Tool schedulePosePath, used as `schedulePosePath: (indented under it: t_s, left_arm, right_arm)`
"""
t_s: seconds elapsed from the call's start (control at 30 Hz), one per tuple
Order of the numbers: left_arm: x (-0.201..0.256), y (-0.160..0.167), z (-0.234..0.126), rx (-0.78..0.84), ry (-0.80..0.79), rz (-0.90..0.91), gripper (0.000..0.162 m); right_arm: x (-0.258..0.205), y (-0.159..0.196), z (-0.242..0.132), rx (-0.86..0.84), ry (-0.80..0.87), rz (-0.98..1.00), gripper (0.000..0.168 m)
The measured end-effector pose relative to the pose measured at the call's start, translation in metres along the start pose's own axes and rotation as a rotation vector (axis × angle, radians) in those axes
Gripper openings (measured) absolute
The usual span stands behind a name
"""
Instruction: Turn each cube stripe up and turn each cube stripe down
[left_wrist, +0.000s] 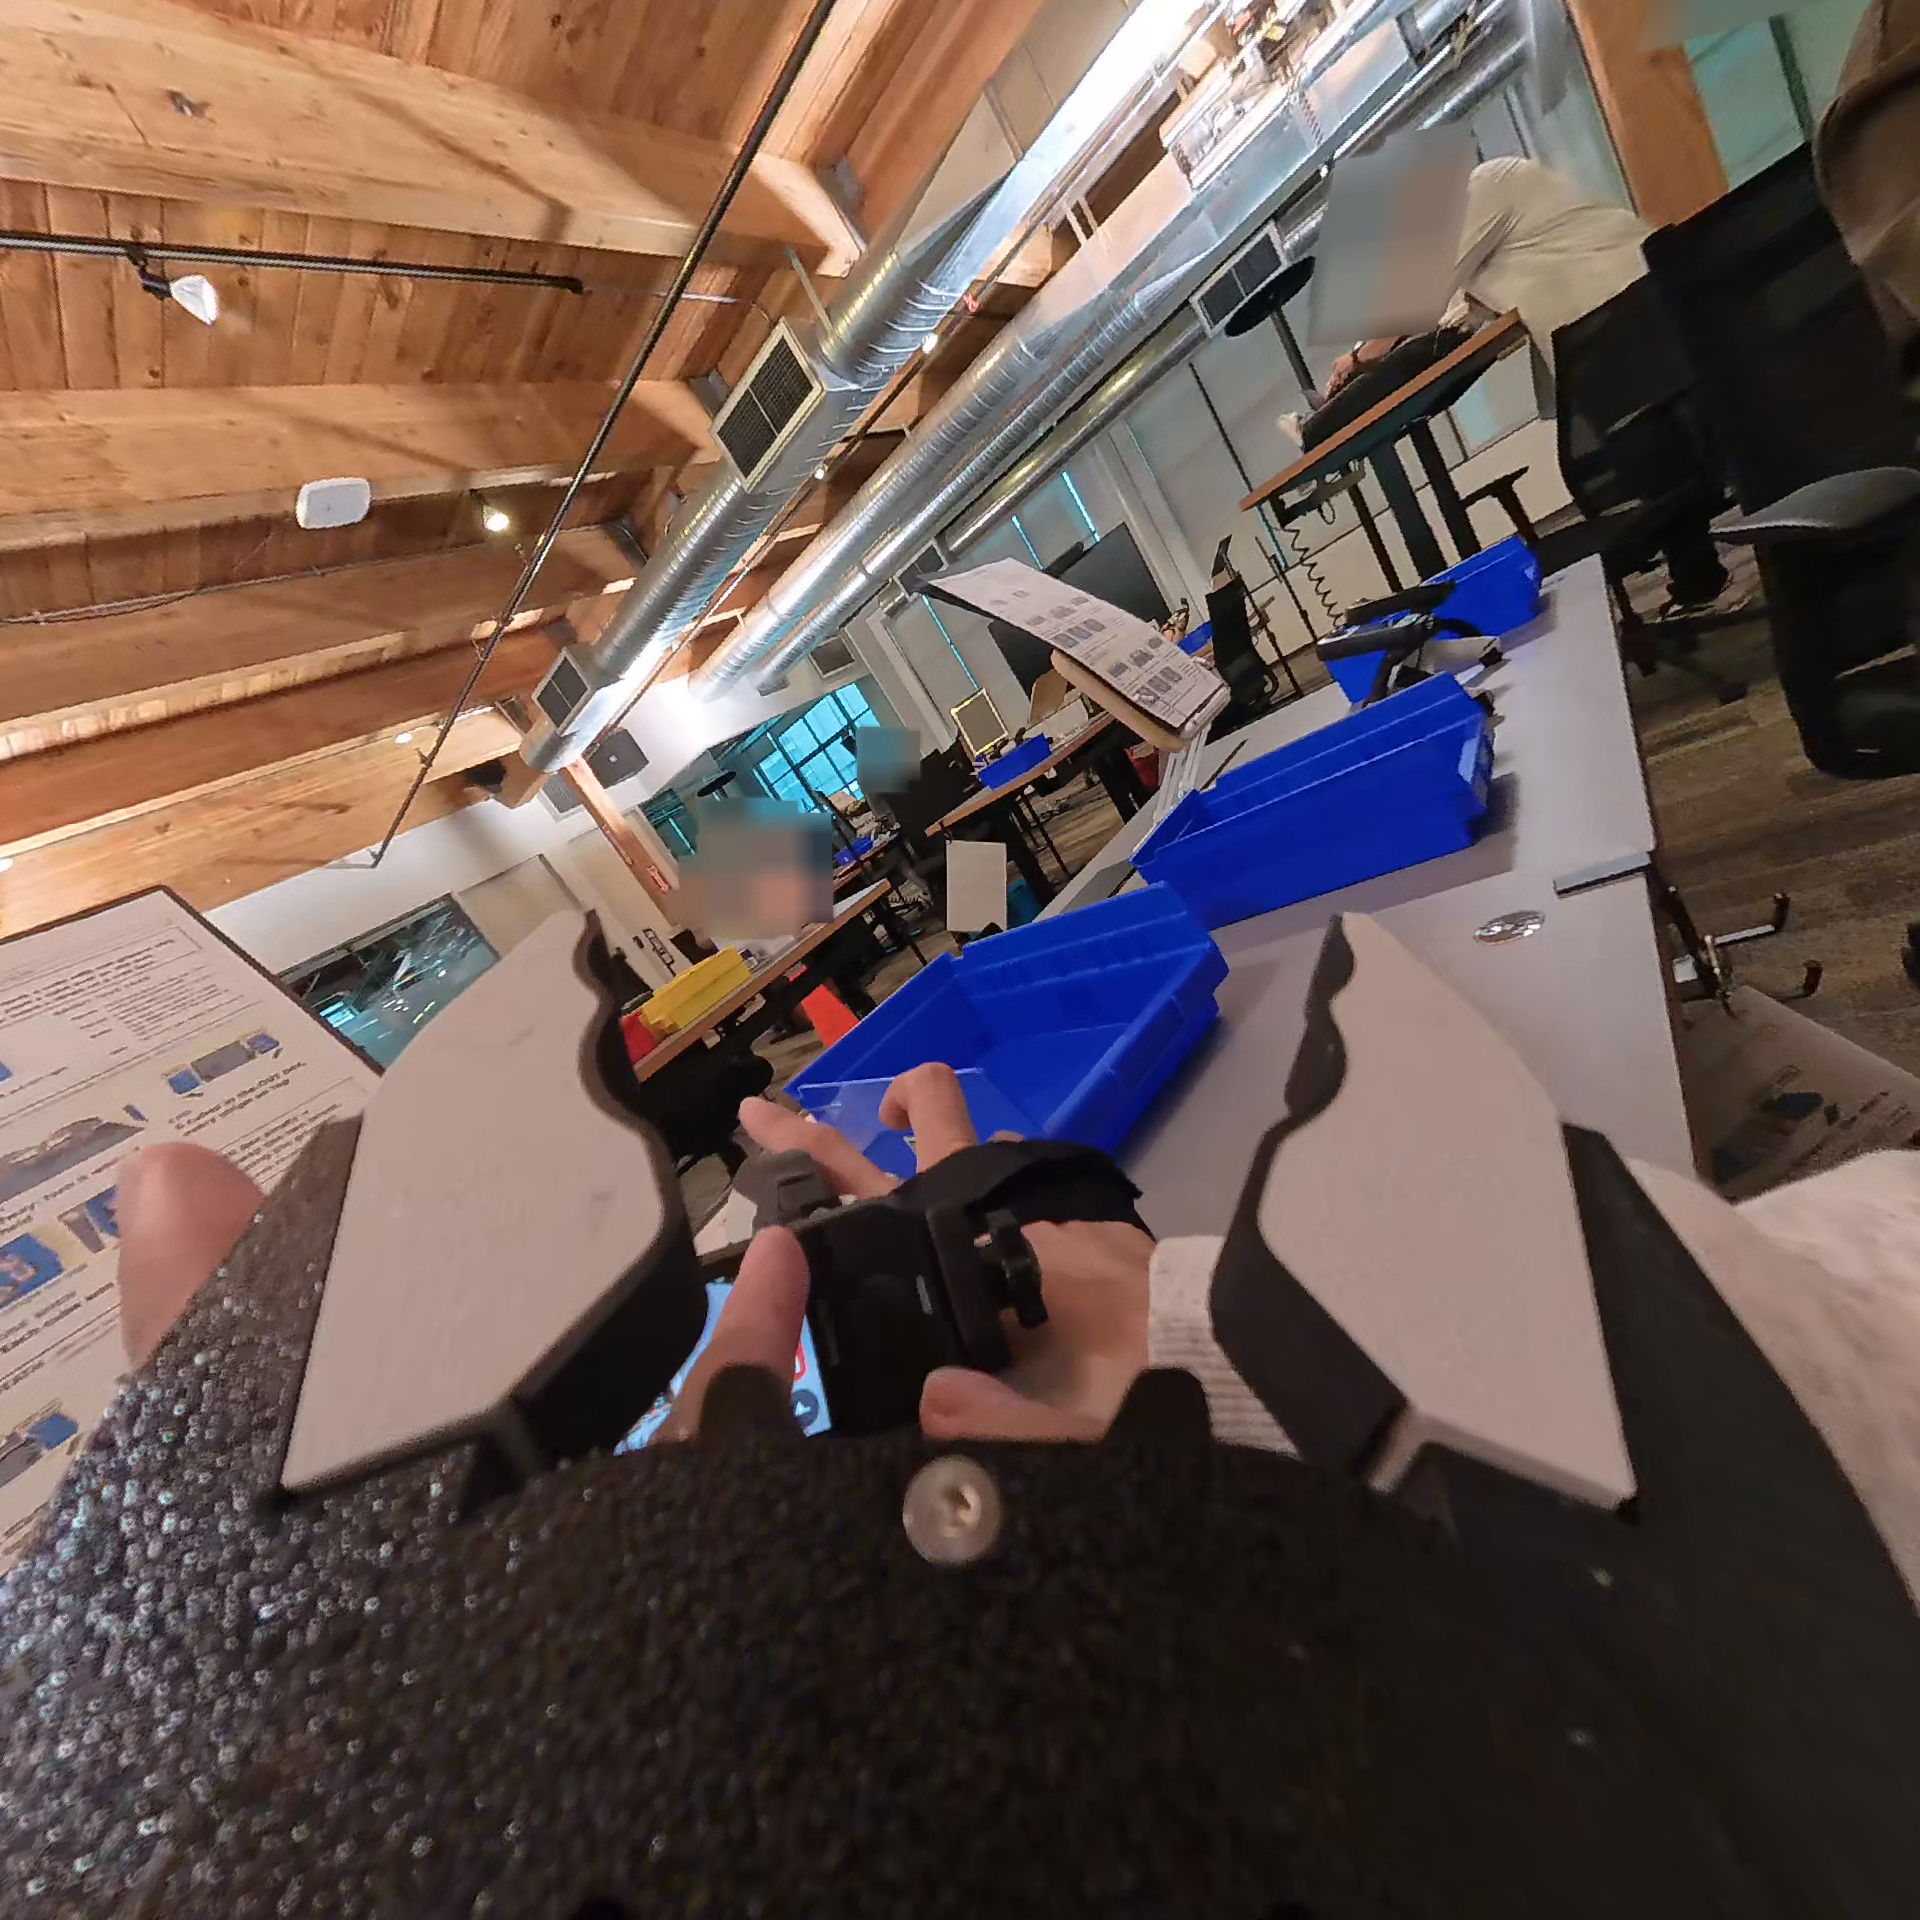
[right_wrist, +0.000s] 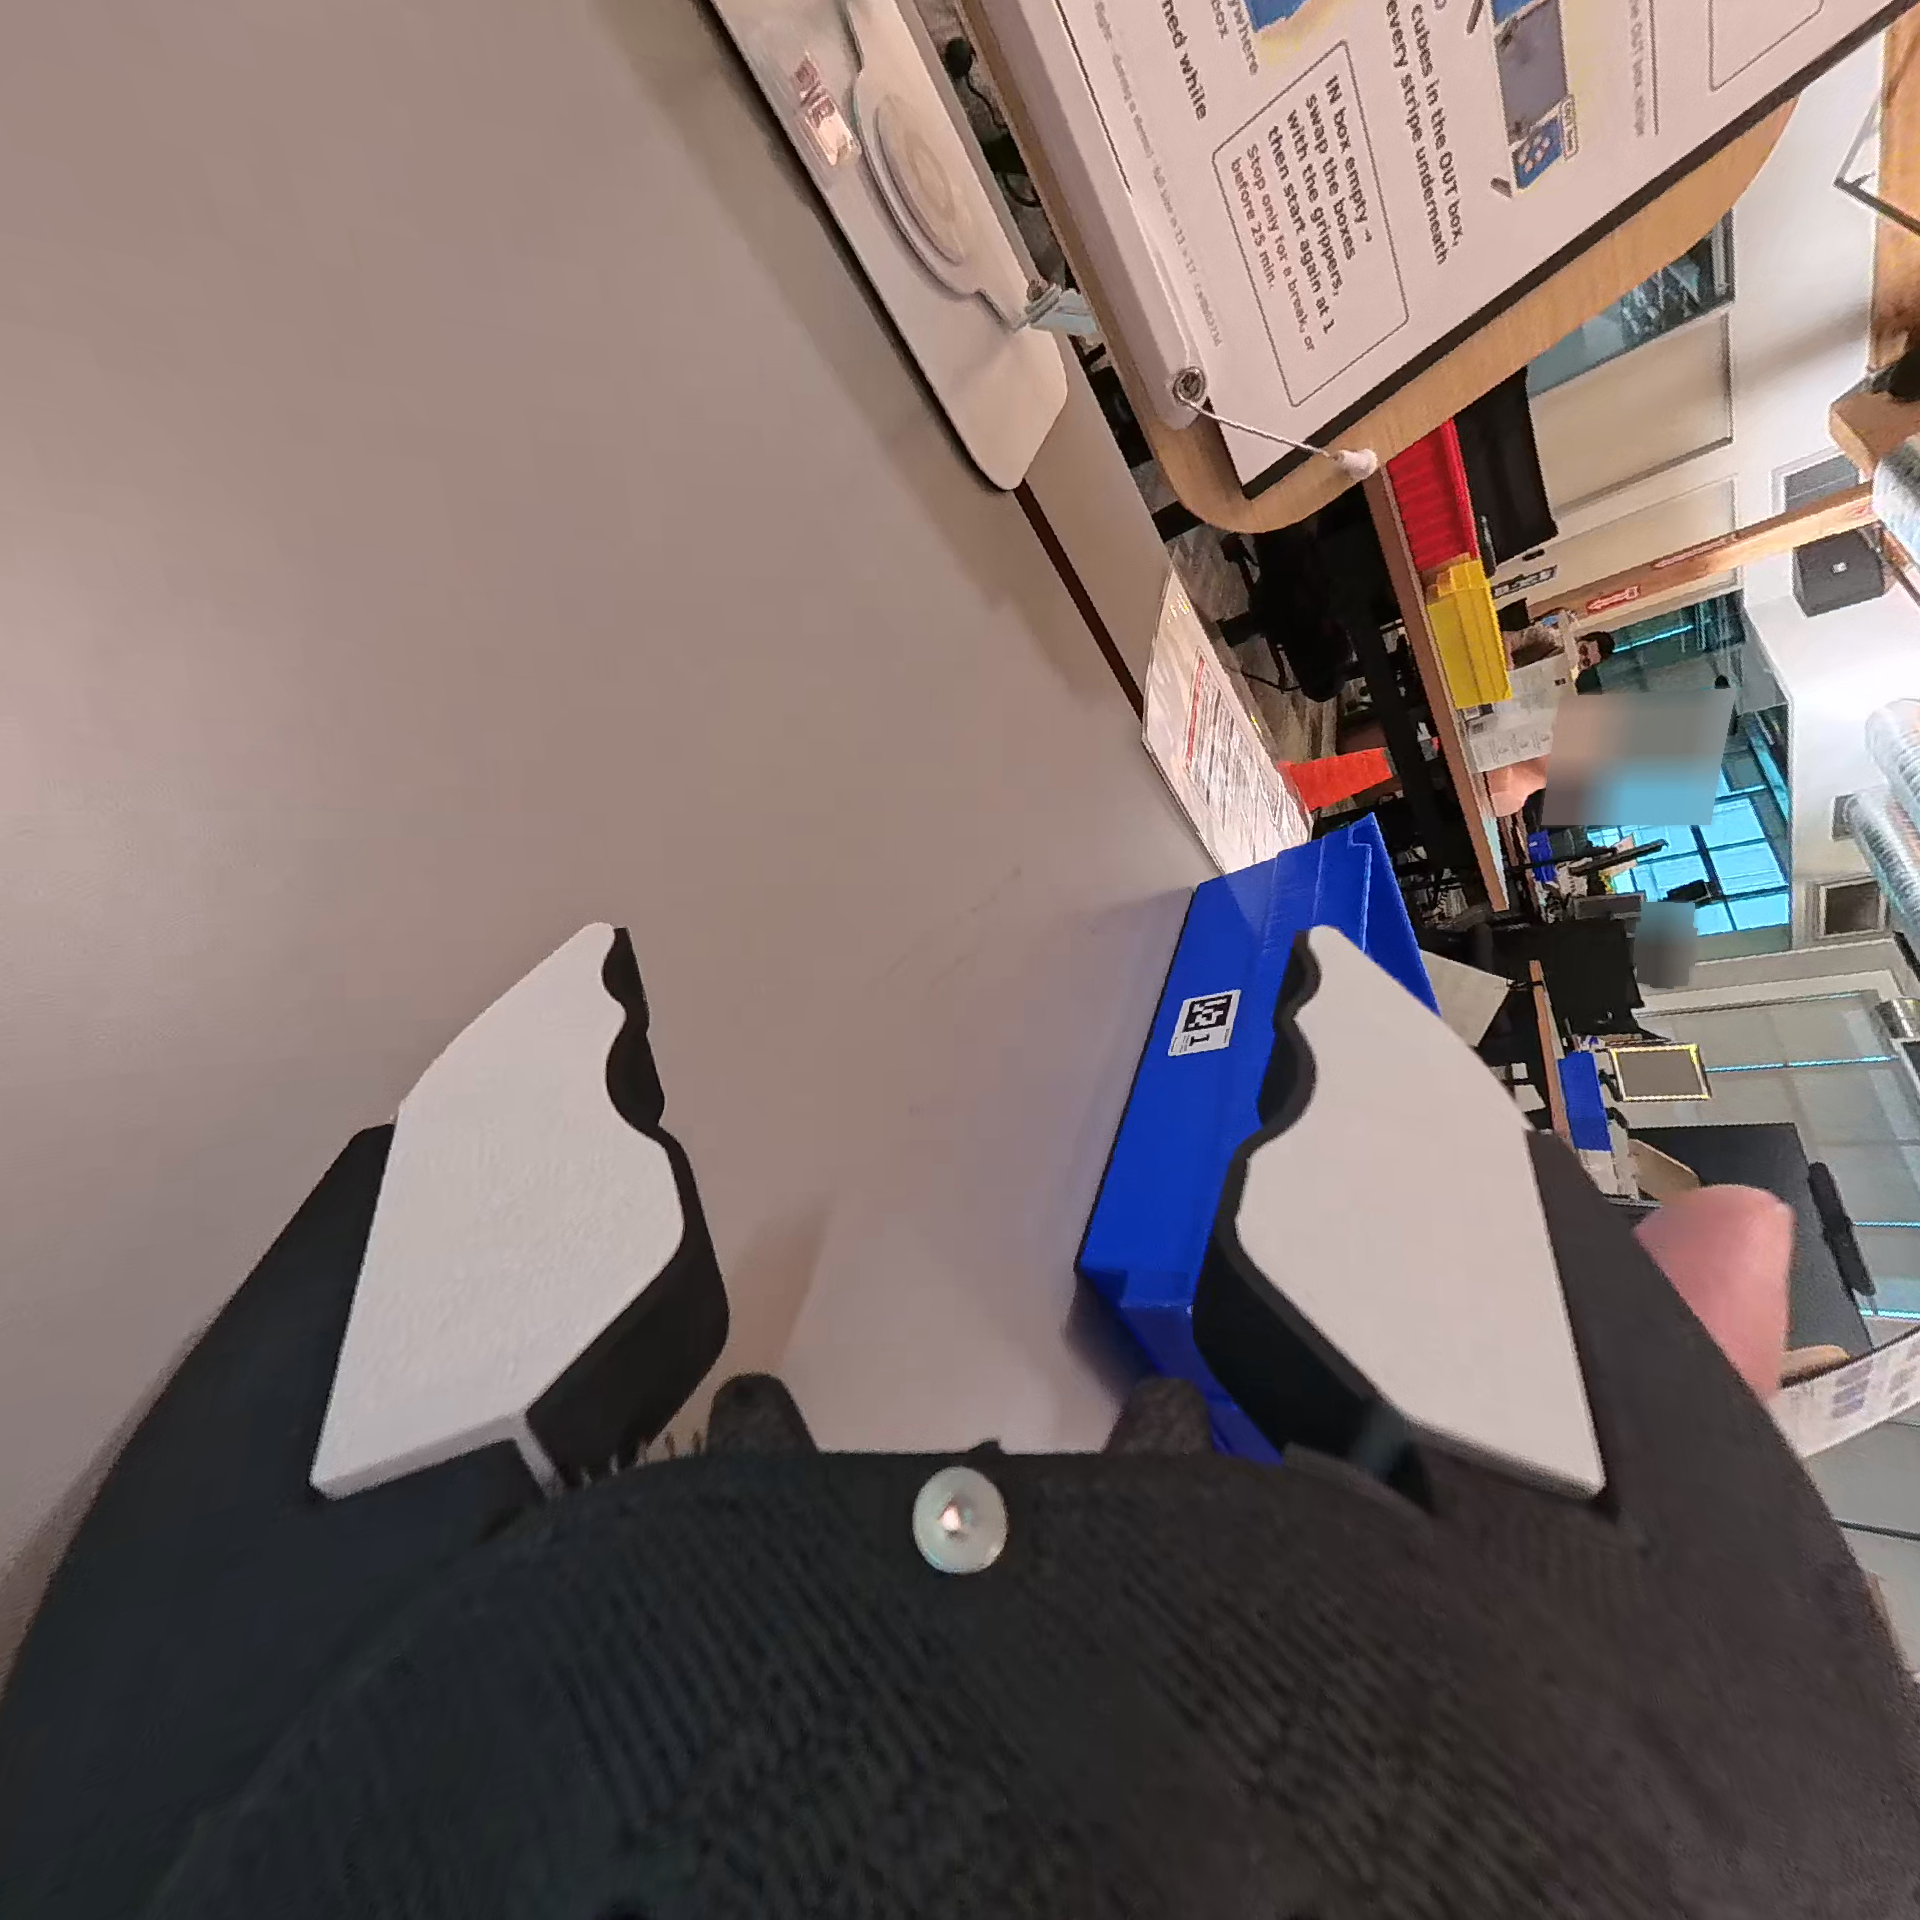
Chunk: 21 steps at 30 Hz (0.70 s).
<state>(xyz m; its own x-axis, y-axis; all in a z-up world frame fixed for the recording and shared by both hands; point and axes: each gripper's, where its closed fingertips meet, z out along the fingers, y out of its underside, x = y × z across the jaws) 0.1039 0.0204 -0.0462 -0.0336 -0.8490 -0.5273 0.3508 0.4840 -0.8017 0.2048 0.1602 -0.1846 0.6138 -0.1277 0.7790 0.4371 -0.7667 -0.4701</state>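
Setup stage judged: left gripper (left_wrist: 956, 1049) and right gripper (right_wrist: 966, 1049) held apart, empty; no cube seen. Next: blue bin (right_wrist: 1236, 1101) to be approached.

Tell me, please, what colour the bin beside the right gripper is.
Blue bin, best seen in the right wrist view.

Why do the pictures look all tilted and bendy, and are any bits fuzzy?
Left wrist view: the wide lens tips the room, bends the ceiling beams, and a bright strip glares near the ducts; the open left gripper looks sharp. Right wrist view: the table slants, the blue bin looks stretched, and the far room is soft beyond the open right gripper.
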Motion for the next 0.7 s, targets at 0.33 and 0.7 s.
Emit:
schedulePosePath:
  t_s: [0.33, 0.7]
  left_arm:
    - [-0.014, -0.013, -0.006, 0.058, -0.064, -0.052, 0.123]
    - [-0.154, -0.003, -0.078, 0.024, -0.527, -0.200, 0.121]
  right_arm:
    - [-0.004, 0.001, 0.001, 0.006, -0.030, 0.016, 0.115]
    - [-0.031, -0.020, -0.030, 0.255, -0.106, -0.247, 0.116]
